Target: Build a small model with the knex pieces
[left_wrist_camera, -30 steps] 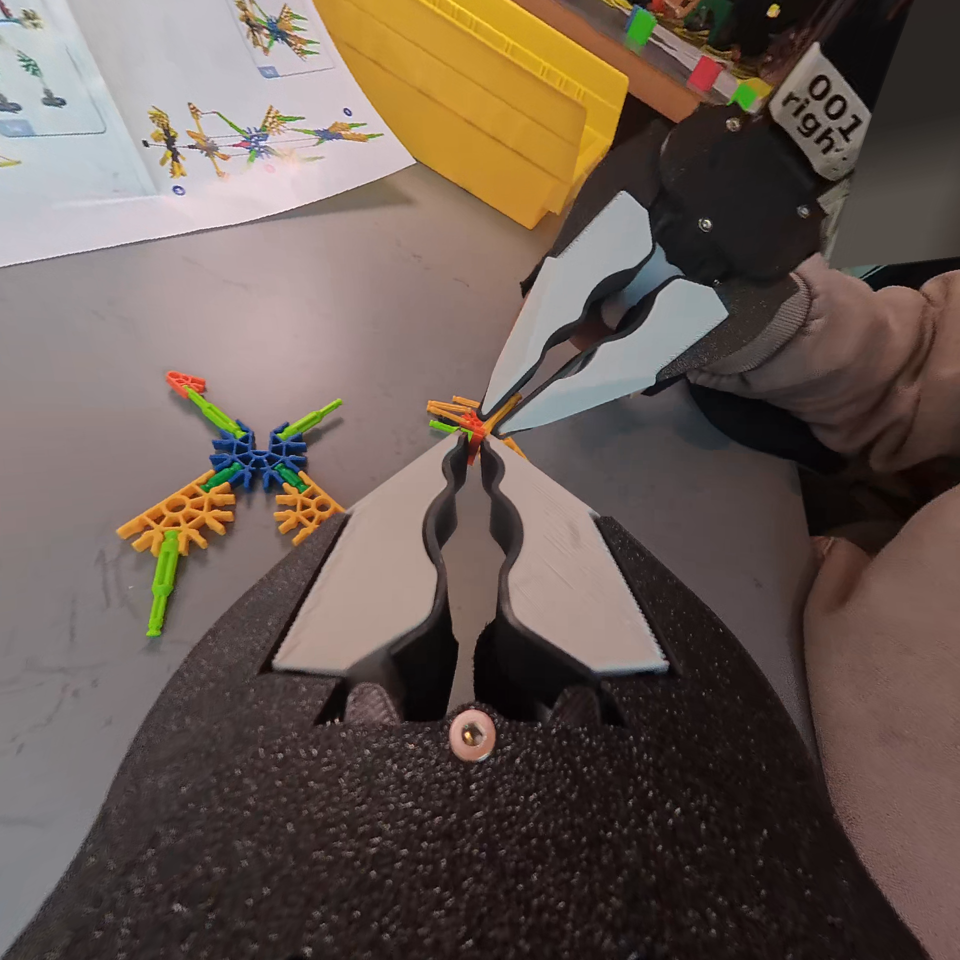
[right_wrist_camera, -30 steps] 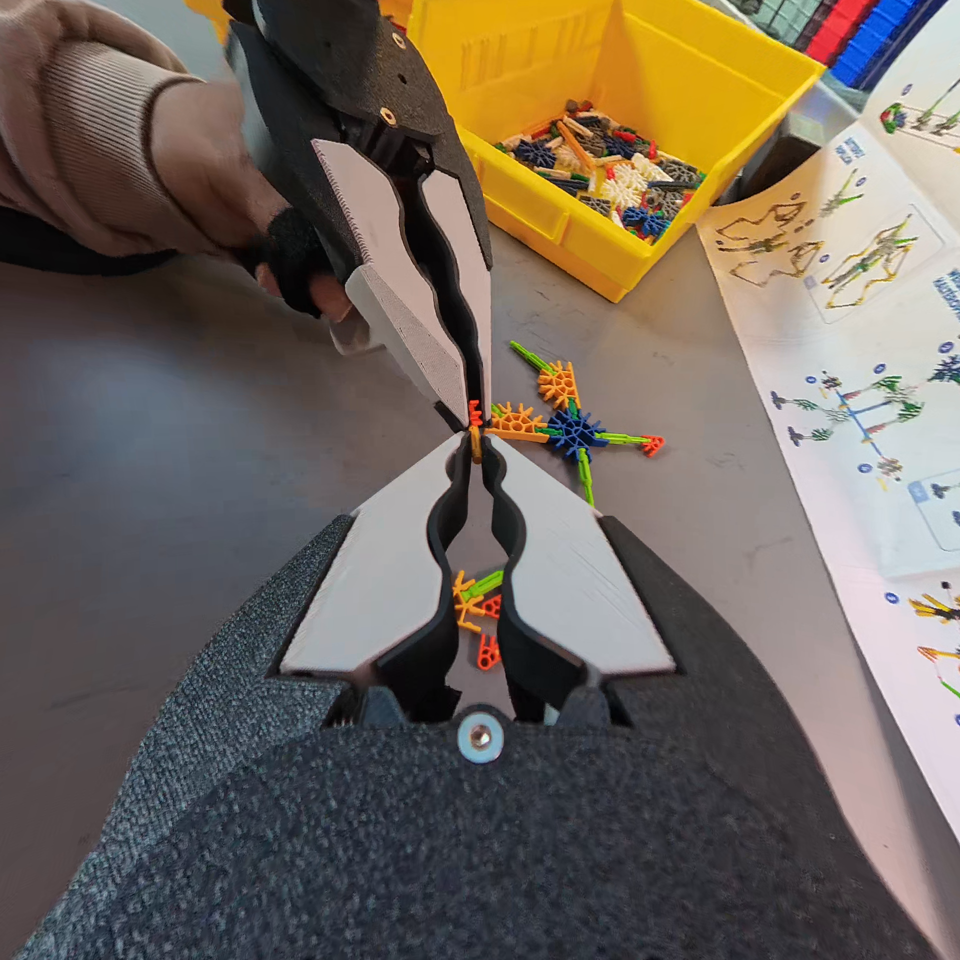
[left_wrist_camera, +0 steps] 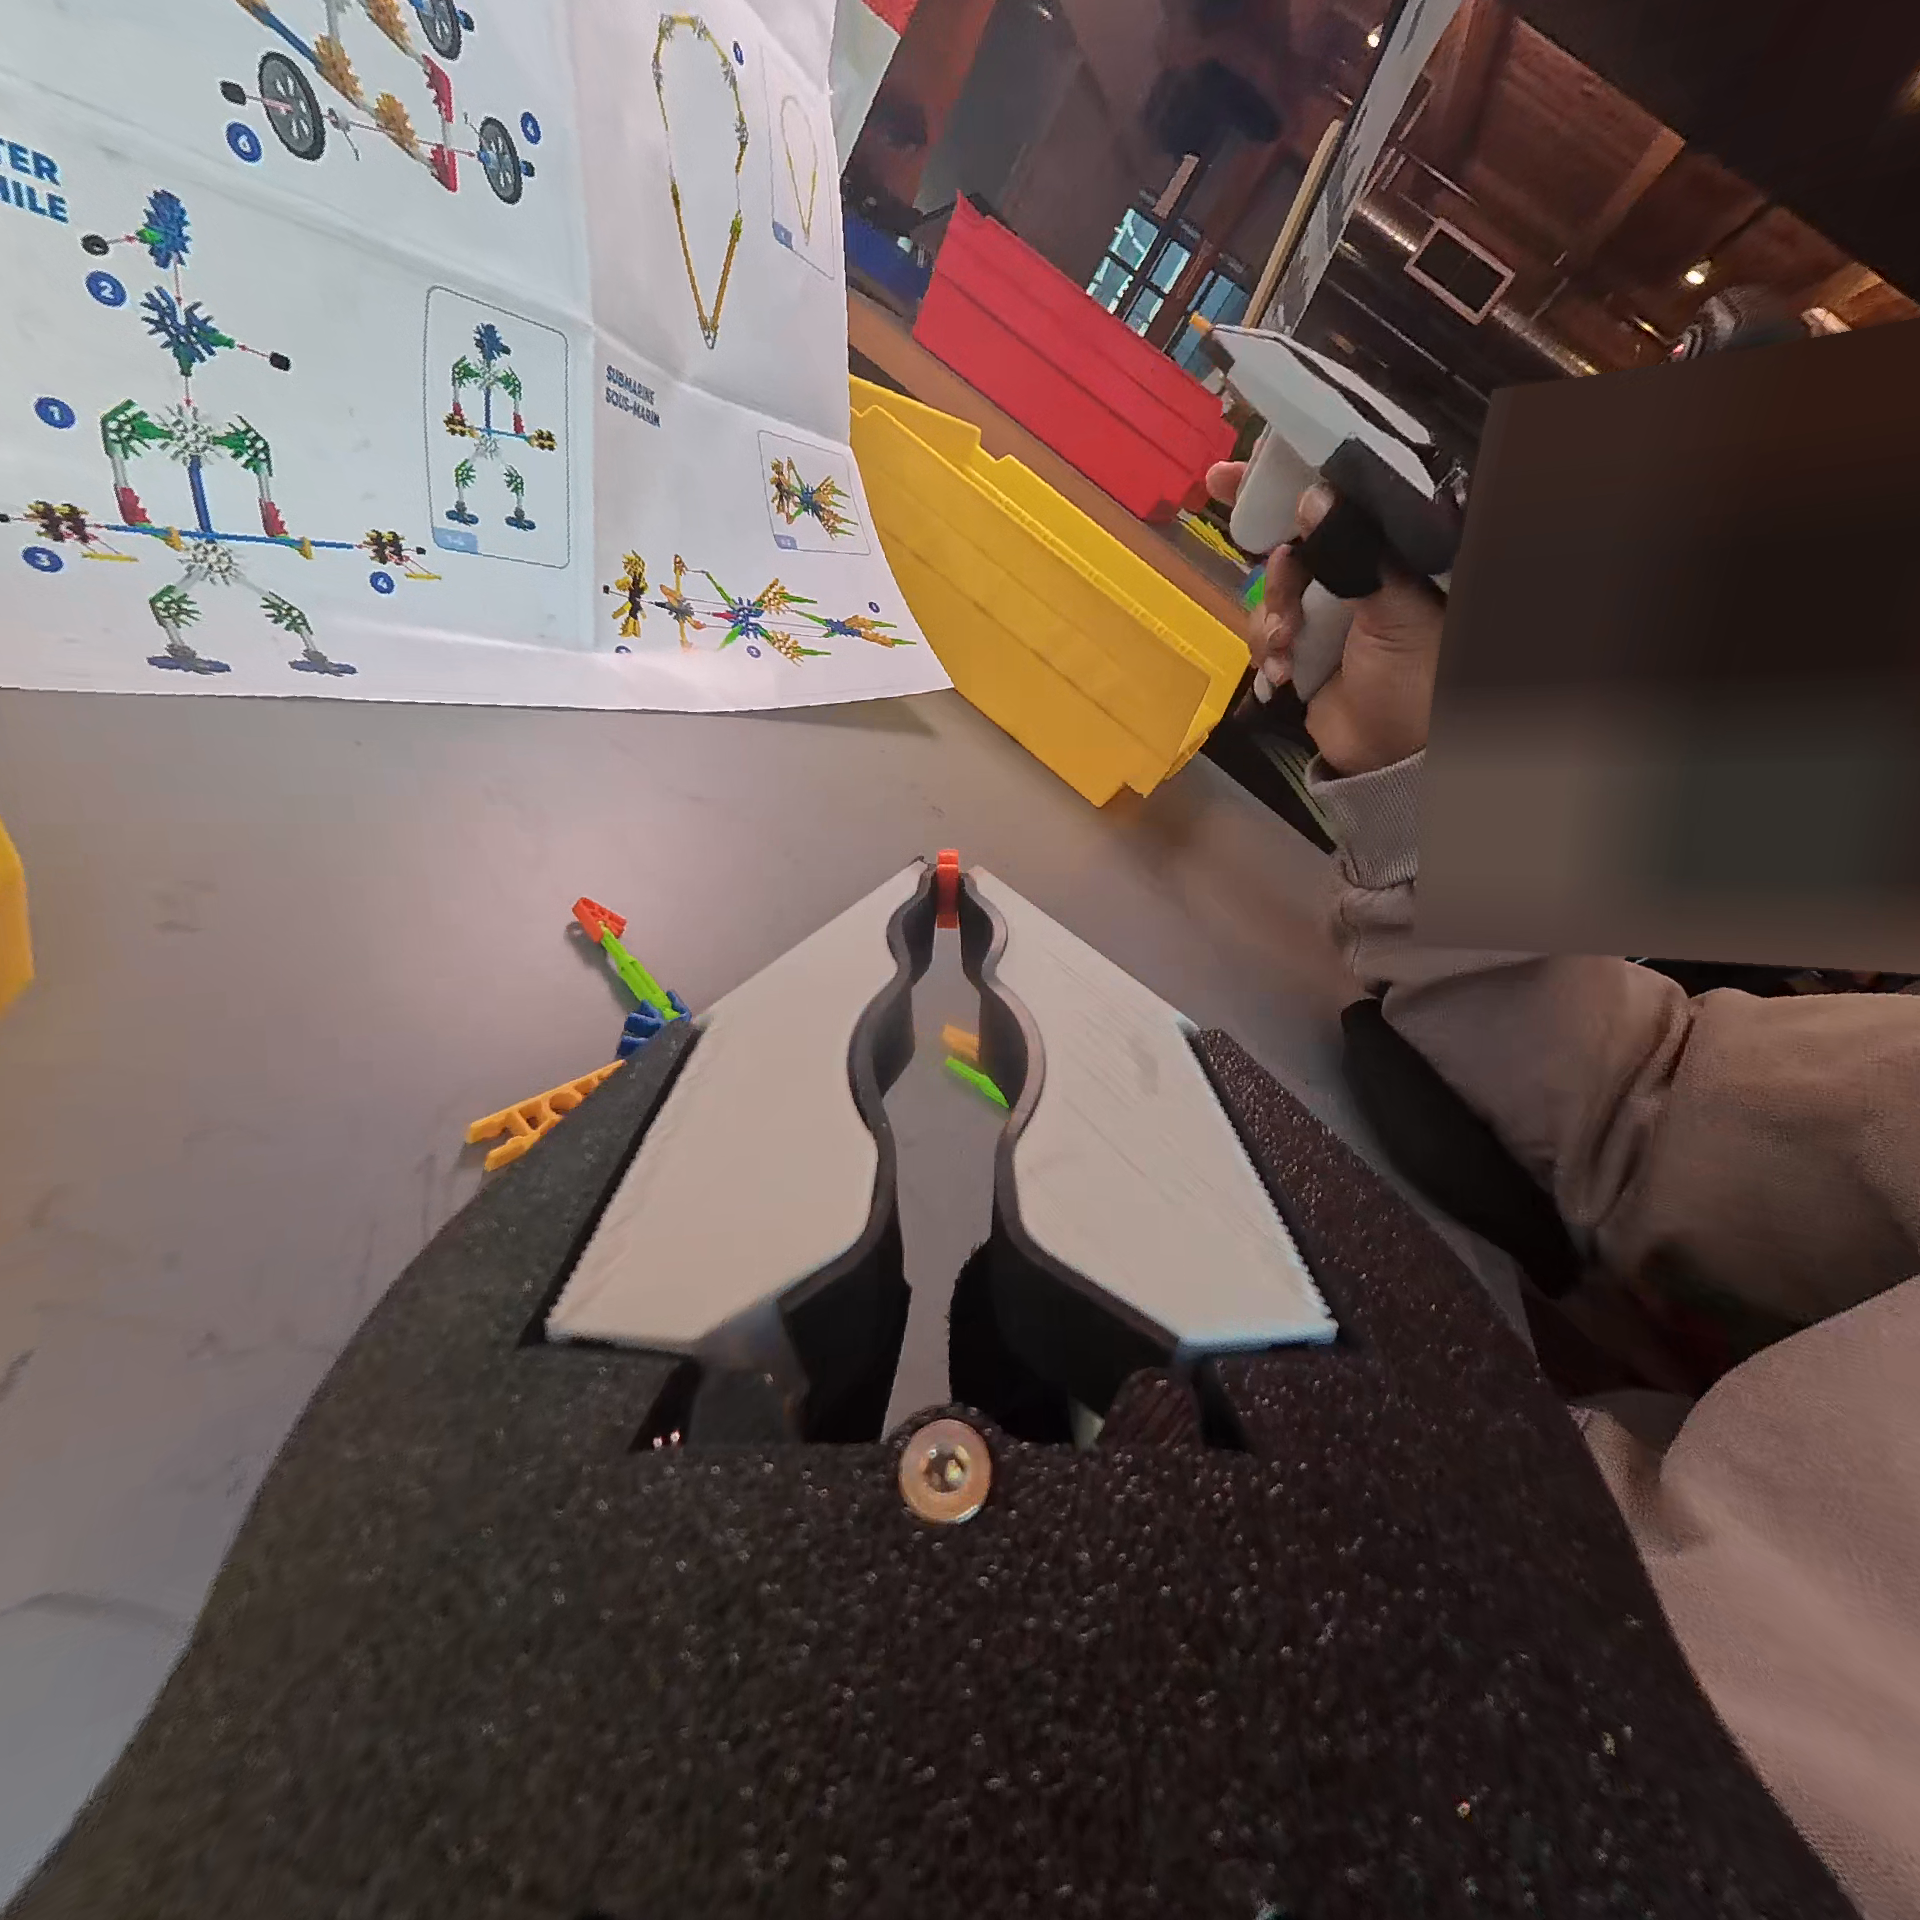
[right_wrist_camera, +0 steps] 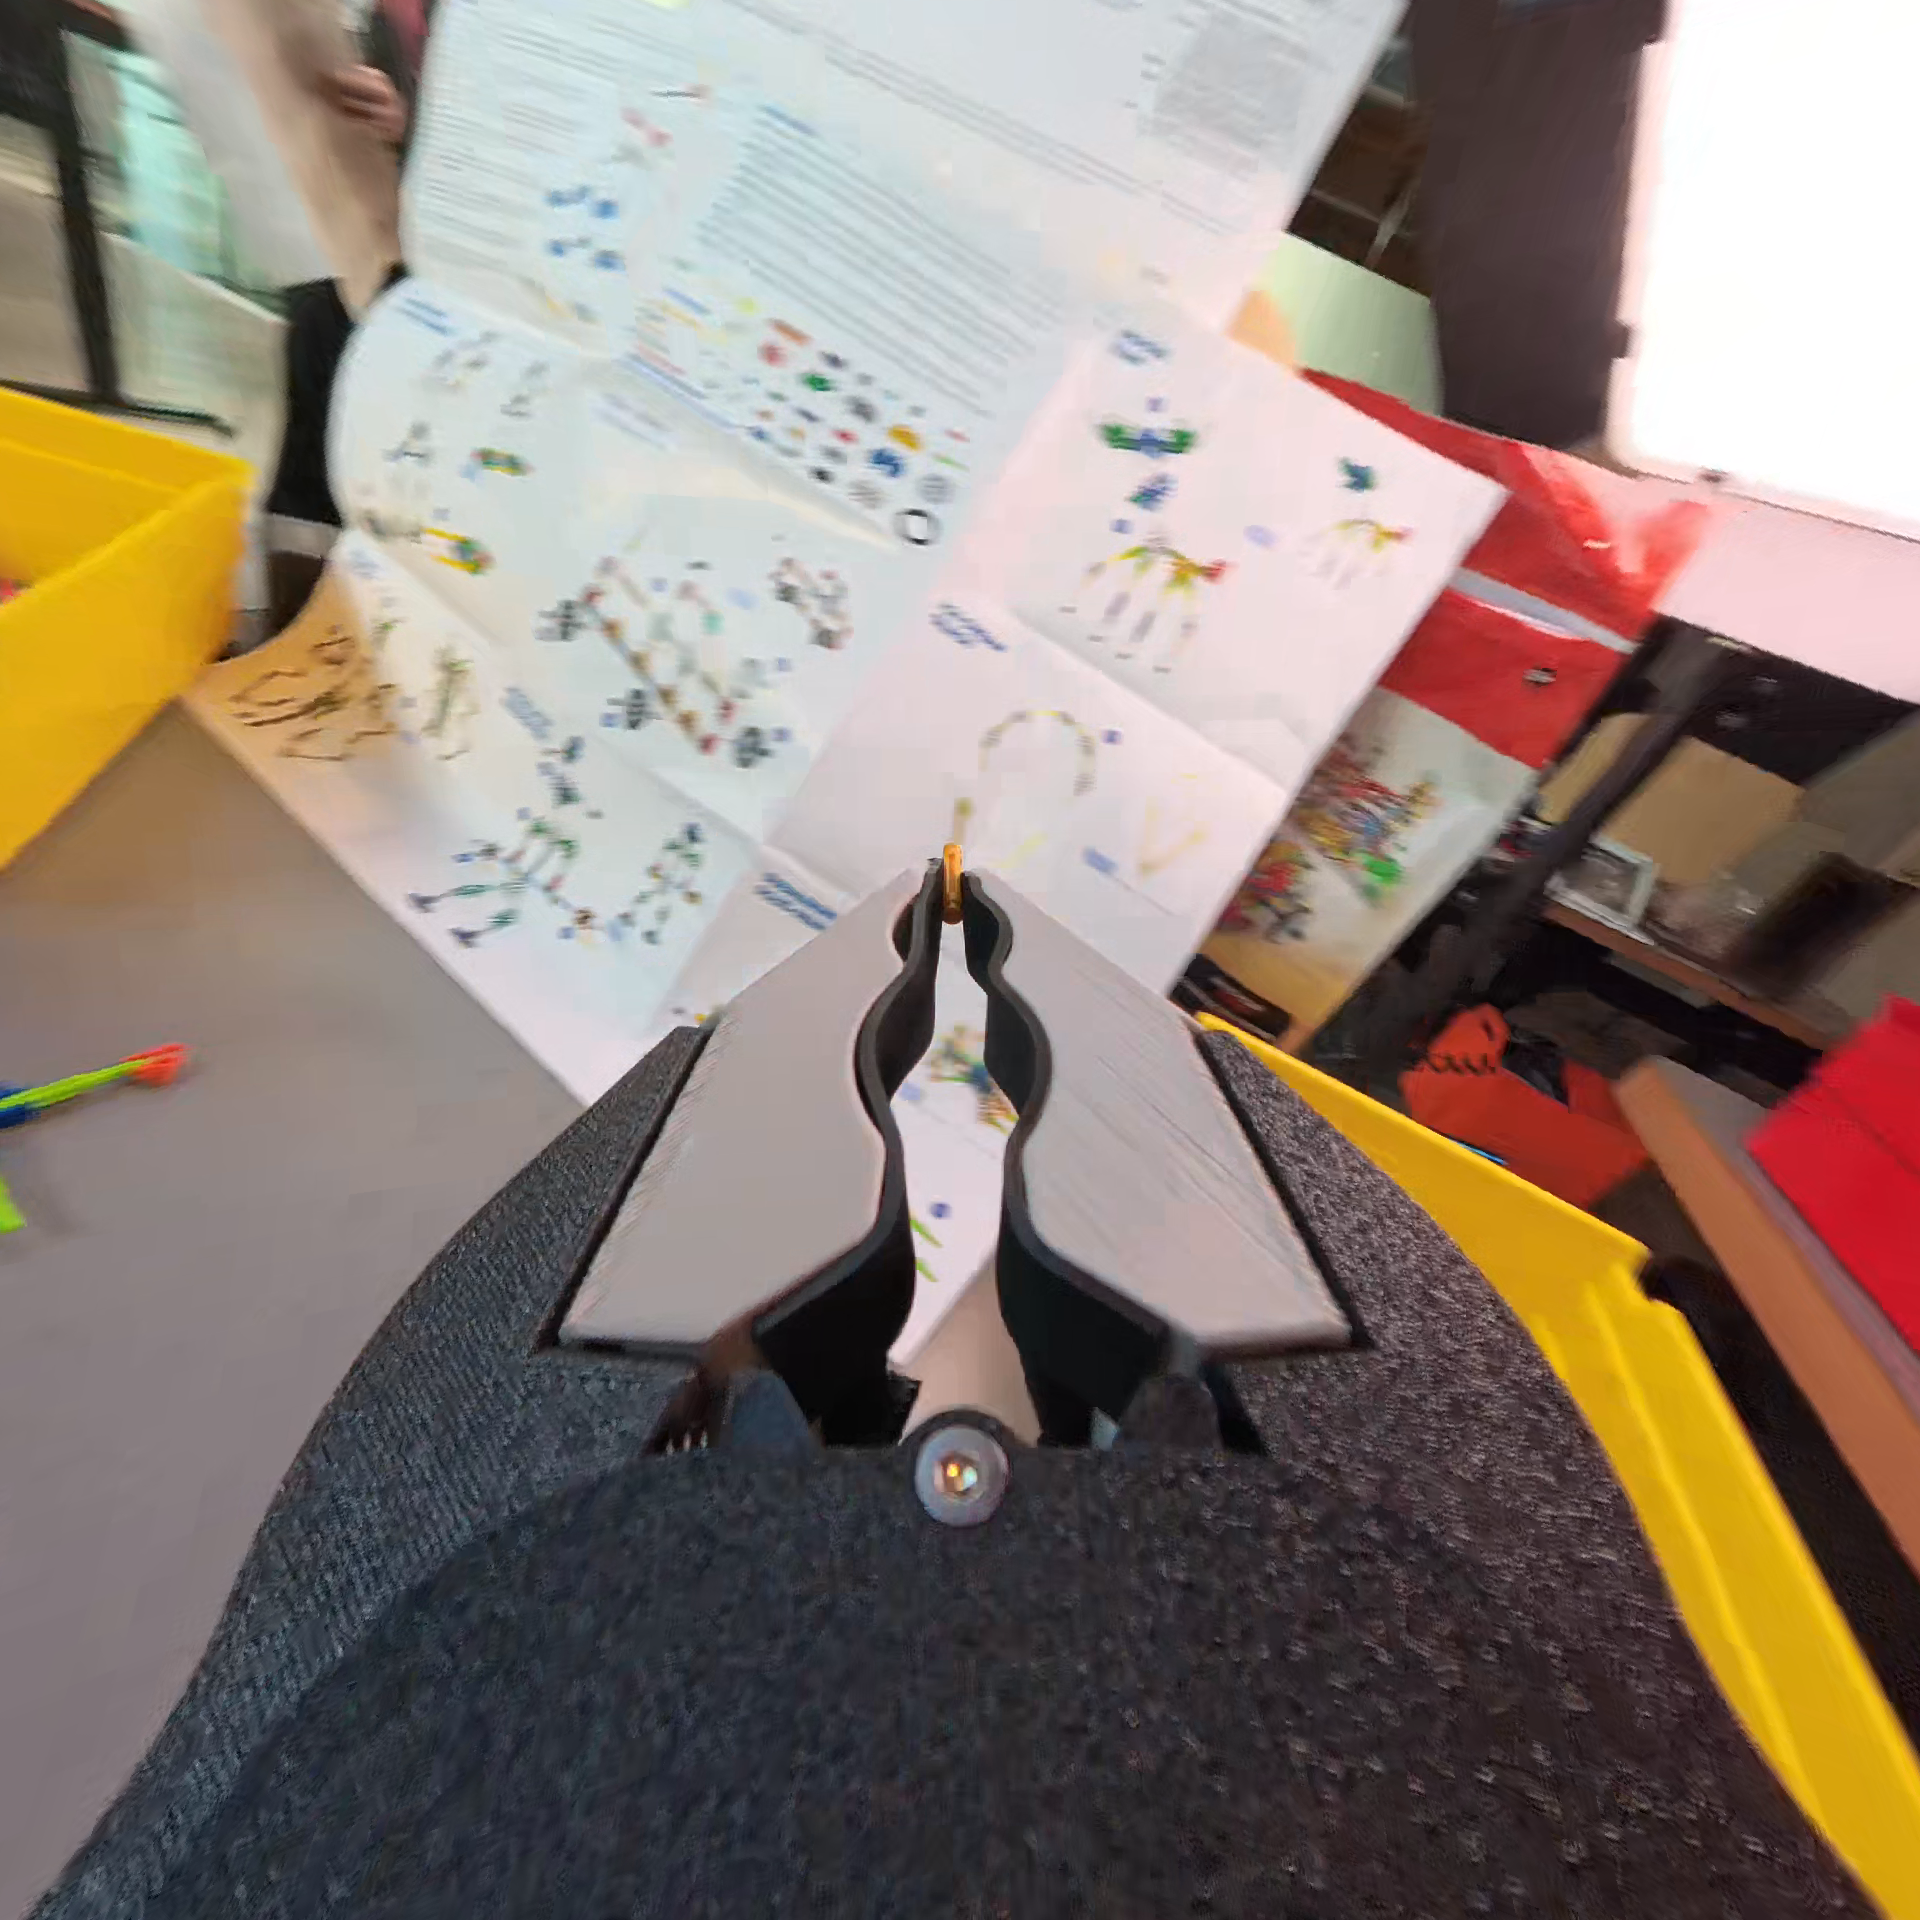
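Left tool (left_wrist_camera: 947,883) pinching red piece (left_wrist_camera: 947,902), right tool (right_wrist_camera: 952,883) pinching orange piece (right_wrist_camera: 952,878)

The only writing stands on the large white folded paper instruction sheet (left_wrist_camera: 416,343) that lies on the grey table. In the left wrist view it bears a bold blue heading (left_wrist_camera: 31,187), cut by the left edge, a small two-line grey caption (left_wrist_camera: 632,395) near the fold, and little blue round marks with white digits (left_wrist_camera: 54,412) beside the coloured model drawings. In the right wrist view the same sheet (right_wrist_camera: 831,520) is blurred: its blue headings (right_wrist_camera: 966,629) and the blocks of fine grey print (right_wrist_camera: 1216,94) at the top cannot be read.
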Demonstrator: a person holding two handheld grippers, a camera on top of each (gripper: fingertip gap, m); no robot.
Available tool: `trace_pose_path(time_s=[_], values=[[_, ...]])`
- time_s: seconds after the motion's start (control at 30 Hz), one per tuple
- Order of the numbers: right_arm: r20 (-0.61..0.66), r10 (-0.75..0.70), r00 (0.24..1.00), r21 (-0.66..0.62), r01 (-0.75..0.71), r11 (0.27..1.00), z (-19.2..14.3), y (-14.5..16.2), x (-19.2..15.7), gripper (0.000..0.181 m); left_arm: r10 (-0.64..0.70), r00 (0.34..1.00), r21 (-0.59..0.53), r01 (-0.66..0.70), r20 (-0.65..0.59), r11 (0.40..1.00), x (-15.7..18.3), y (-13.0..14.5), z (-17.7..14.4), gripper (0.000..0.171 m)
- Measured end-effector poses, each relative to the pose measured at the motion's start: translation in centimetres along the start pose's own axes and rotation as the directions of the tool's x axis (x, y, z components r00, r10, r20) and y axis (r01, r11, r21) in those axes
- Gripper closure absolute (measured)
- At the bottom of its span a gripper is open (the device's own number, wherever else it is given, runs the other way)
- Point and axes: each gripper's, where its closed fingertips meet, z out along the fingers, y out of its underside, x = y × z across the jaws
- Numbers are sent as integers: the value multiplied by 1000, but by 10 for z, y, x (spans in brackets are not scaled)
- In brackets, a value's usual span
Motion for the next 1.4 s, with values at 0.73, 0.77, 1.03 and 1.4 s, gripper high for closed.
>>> trace_pose_path(time_s=[0.73, 0.77, 1.03, 1.4], values=[[539, -226, 811, 228, 118, 967, -40, -22, -134, 151, -27, 979, -88, 9, -201, 996, 35, 20, 12, 168], [618, -258, 742, 235, 139, 962, -45, -17, -170, 151, -41, 973, -93, 20, -227, 995, 39, 21, 11, 168], [696, -427, 577, 299, 308, 903, -54, 15, -281, 154, -174, 915, -156, 124, -363, 980, 60, 31, 11, 168], [646, -408, 645, 299, 278, 913, -44, 8, -259, 169, -242, 889, -91, 224, -388, 970, 54, 15, 4, 161]])
